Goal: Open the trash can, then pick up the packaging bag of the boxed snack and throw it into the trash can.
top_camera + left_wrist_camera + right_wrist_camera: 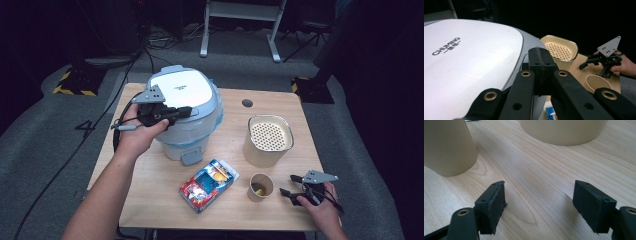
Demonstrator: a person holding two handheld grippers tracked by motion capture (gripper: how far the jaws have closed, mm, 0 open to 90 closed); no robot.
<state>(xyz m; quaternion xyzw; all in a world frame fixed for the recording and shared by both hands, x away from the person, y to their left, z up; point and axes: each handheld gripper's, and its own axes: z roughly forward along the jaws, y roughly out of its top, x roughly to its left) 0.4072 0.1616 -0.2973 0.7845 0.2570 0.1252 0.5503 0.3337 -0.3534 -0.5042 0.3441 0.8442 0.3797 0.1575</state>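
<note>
A white and blue-grey cooking appliance point(182, 90) marked "CHUMING" point(469, 62) stands with its lid down on the left half of the wooden table point(150, 200). My left gripper point(186, 111) lies against its near rim, jaws shut together with nothing seen between them point(540, 60). My right gripper point(288, 184) rests low at the front right corner, open and empty point(540, 187). A paper cup point(256, 196) stands just left of it point(446, 147). A beige basket point(260, 152) with a perforated insert stands behind the cup point(564, 131).
A colourful box point(207, 186) lies at the front middle of the table, left of the cup. A round cable hole point(247, 103) sits near the far edge. Cables and a white frame's legs point(240, 30) are on the floor beyond.
</note>
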